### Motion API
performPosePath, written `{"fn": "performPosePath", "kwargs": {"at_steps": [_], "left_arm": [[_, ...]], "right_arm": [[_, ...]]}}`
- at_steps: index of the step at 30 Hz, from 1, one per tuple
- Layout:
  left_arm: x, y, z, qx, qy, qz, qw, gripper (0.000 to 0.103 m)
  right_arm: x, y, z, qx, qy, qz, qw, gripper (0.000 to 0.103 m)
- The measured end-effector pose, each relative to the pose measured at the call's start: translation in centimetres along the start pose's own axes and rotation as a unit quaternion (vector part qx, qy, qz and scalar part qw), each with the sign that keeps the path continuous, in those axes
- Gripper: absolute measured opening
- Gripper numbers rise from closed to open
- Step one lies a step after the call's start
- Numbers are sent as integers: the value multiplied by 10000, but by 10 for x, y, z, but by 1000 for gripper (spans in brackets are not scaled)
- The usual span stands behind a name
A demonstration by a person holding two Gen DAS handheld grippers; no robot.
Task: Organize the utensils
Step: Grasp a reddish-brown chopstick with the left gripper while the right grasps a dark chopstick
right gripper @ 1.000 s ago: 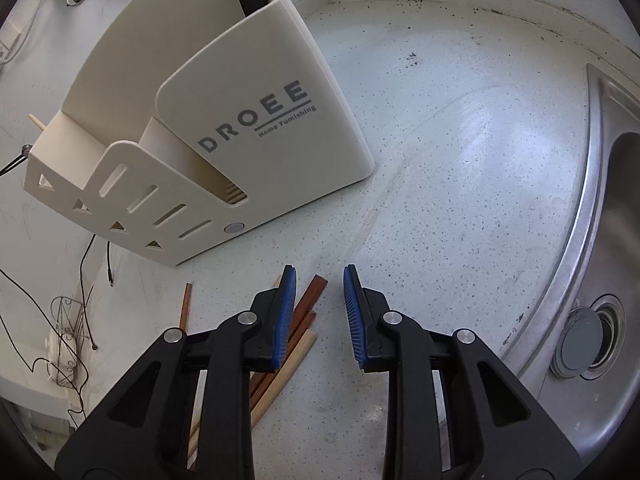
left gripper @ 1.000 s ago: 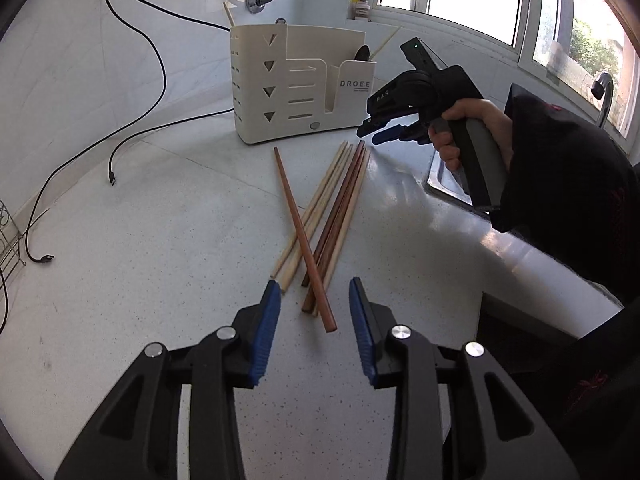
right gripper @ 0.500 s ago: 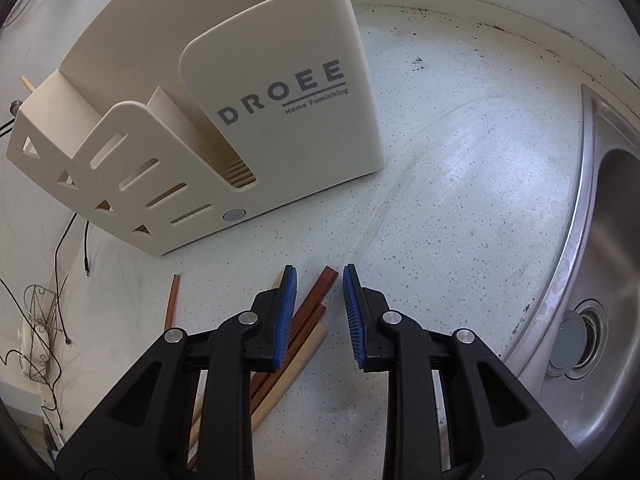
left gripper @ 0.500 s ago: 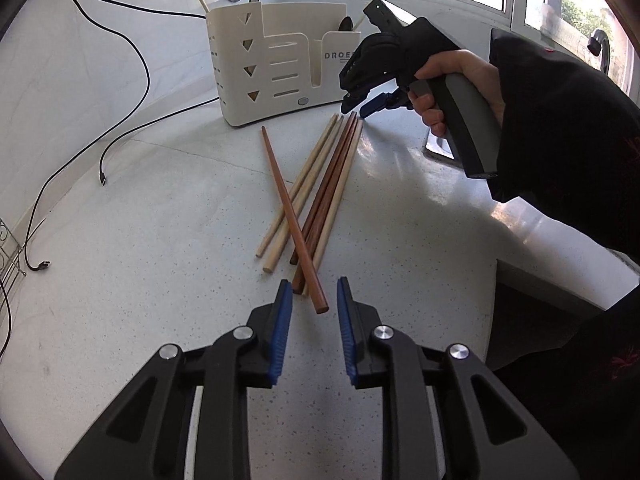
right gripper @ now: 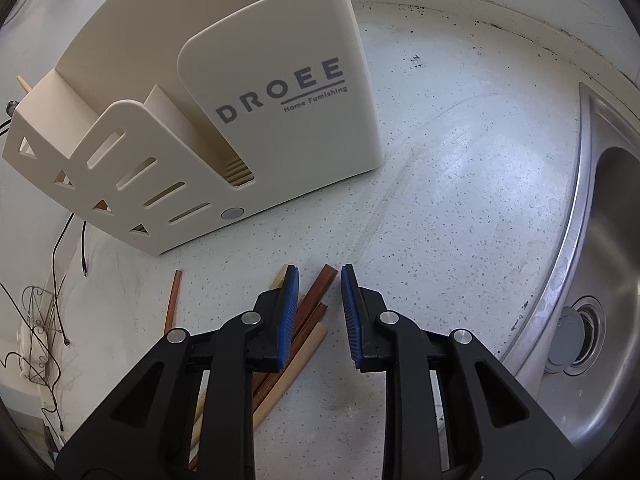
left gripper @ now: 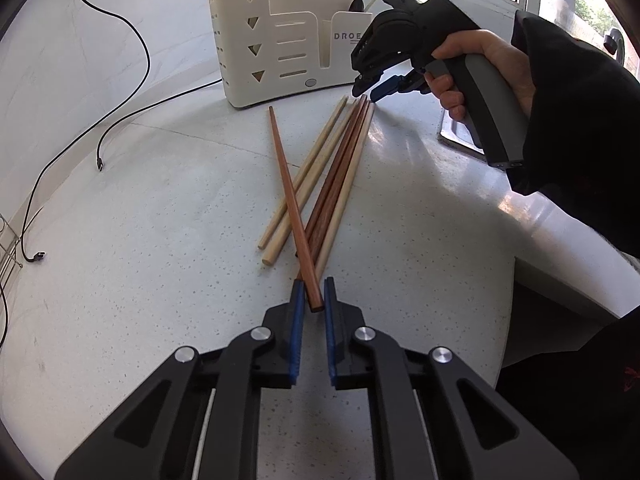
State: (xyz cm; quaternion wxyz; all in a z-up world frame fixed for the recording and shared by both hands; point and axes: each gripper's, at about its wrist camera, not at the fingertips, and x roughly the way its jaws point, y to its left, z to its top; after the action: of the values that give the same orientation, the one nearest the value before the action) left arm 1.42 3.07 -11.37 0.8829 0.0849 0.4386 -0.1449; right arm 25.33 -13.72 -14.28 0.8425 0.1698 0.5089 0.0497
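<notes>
Several wooden chopsticks (left gripper: 320, 172), light and reddish brown, lie in a loose bundle on the white speckled counter. One reddish chopstick (left gripper: 294, 204) lies across the others. My left gripper (left gripper: 311, 294) has its blue pads on both sides of this chopstick's near end, nearly closed around it. My right gripper (right gripper: 319, 280) is open and empty, just above the far ends of the chopsticks (right gripper: 316, 292). It also shows in the left wrist view (left gripper: 370, 88). A cream utensil holder (left gripper: 280, 52) stands behind the chopsticks, close in the right wrist view (right gripper: 240, 120).
A steel sink (right gripper: 600, 240) lies to the right. Black cables (left gripper: 120, 100) trail over the counter at the left. A wire rack (right gripper: 38, 320) stands at the far left. A dark utensil and a light stick stand in the holder.
My left gripper moved forward to the reddish chopstick's near end and its jaws narrowed around it. My right gripper came lower over the far ends of the chopsticks, nearer the holder.
</notes>
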Motion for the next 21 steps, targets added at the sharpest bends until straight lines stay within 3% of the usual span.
{"fn": "performPosePath", "kwargs": {"at_steps": [11,21], "left_arm": [[-4,4,-2,-64,-104,-89,9999,9],[-7,9,-3,-231,-146,-176,9995,9]], "right_arm": [[1,-15,16,572,333,56,9978,17],[5,-14,35,713,646,-217,9951,18]]}}
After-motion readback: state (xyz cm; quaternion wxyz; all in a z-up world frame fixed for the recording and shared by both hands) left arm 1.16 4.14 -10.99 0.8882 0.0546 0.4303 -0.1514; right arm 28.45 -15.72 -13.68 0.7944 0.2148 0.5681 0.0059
